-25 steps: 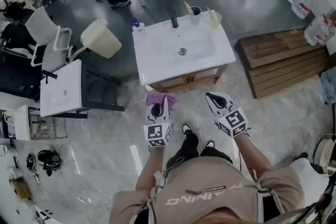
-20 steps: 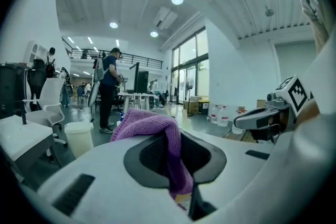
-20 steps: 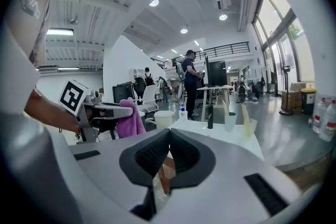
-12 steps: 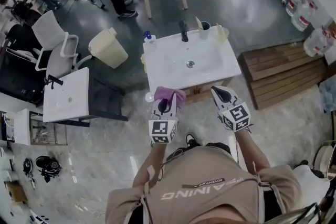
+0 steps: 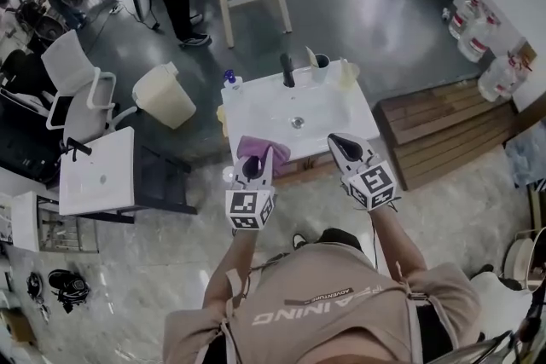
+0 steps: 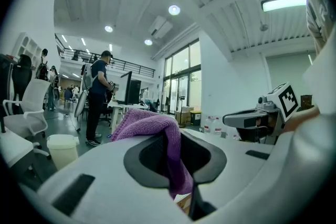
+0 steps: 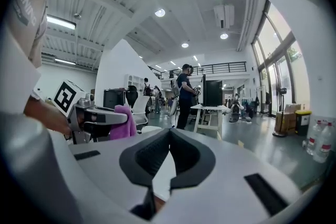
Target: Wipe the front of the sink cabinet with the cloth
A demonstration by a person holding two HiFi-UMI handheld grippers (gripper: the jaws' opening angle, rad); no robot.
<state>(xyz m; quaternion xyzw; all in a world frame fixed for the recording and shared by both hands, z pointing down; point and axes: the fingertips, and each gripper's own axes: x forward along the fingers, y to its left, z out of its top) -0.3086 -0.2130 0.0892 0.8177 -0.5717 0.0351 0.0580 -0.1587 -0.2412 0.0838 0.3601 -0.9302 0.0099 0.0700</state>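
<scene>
At the front edge of a white-topped wooden sink cabinet (image 5: 294, 117), near its left front corner: left gripper (image 5: 254, 162), raised and pointing forward. Fingers (image 6: 89, 181) clamped on a purple knitted cloth (image 6: 149, 126), pinched between the dark pads, bunched up over the tips, one fold hanging down through the gap. From the head view, cloth lying over the rim of the white top; contact with the wooden front impossible to tell. Just beside it and level with it, right gripper (image 5: 341, 145), aimed at the right half of the same edge; fingers (image 7: 252, 176) brought together at the tips, nothing between them. On the surface behind the basin, a black tap (image 5: 287, 71) and a dark cup (image 5: 320, 61). Left of the cabinet, a cream plastic bin (image 5: 162, 91) on the grey floor; right of it, a low slatted wooden platform (image 5: 444, 128).
</scene>
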